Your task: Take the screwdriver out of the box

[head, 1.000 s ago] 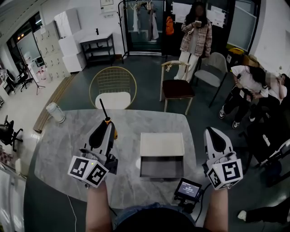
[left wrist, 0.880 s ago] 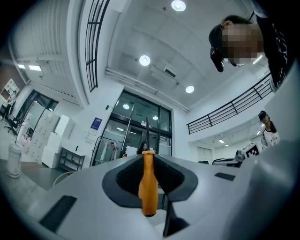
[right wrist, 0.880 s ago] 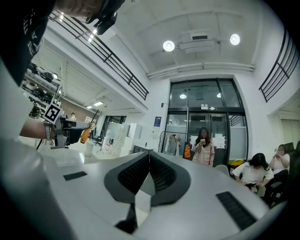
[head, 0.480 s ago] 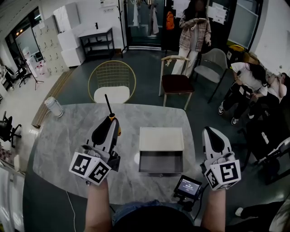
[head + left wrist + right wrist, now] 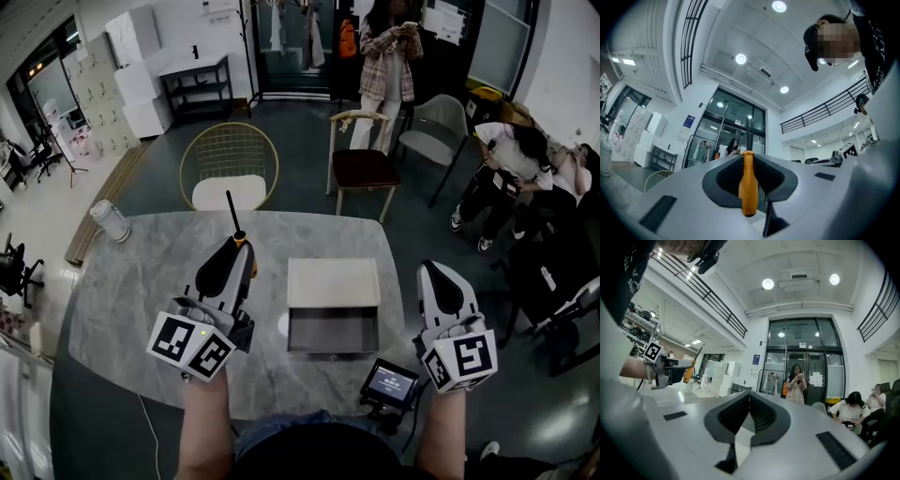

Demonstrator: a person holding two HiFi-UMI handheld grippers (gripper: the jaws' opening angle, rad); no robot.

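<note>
- One screwdriver (image 5: 238,238) with an orange handle and a thin black shaft is out of the box. It is up over the table on the box's left side, and the jaws of the left gripper (image 5: 236,253) are clamped on its handle.
- Its long axis follows the gripper's own line. The butt end faces the person, and the shaft sticks out past the jaw tips, pointing away from the person and slightly left toward the round gold wire chair (image 5: 230,159), with the tip raised a little.
- From the left gripper view, the orange handle (image 5: 748,183) stands upright between the ribbed black pads, and the dark shaft rises above it.
- Just right of the left gripper, the pale rectangular box (image 5: 333,328) lies open on the grey marble table (image 5: 131,291). Its lid is folded back on the far side.
- Right of the box hovers the right gripper (image 5: 437,277); its jaws are pressed together on nothing.
- Near the table's front edge, between the box and the right gripper, sits a small black screen unit (image 5: 389,384).
</note>
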